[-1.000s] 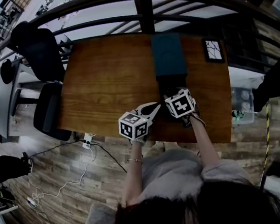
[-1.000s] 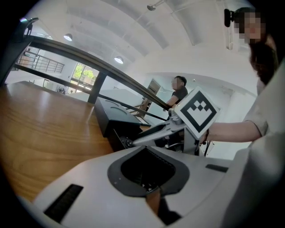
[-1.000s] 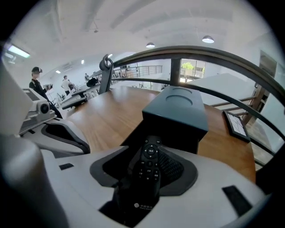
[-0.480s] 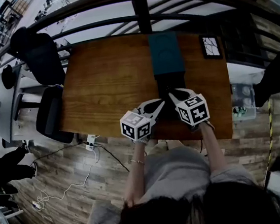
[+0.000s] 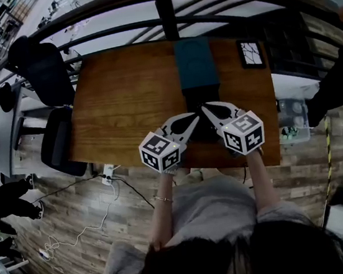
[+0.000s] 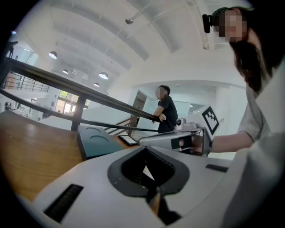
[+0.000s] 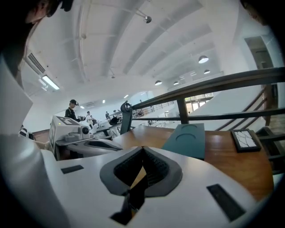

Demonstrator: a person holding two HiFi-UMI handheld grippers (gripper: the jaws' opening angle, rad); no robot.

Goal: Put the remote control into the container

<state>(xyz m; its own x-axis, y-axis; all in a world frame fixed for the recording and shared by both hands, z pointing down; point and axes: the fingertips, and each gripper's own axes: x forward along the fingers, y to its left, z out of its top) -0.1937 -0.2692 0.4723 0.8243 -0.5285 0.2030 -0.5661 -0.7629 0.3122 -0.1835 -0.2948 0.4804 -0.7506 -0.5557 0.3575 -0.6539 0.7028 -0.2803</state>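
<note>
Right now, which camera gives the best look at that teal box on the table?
The head view: it looks down on the teal box, showing its whole teal top and its place against the table's far edge. The right gripper view sees the box low and slanted past its jaws; the left gripper view does too.

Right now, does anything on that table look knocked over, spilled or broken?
Nothing stands out. The teal container lies flat on the wooden table, roughly lined up with its edges. The small framed panel lies flat beside it. Nothing looks spilled or broken.
</note>
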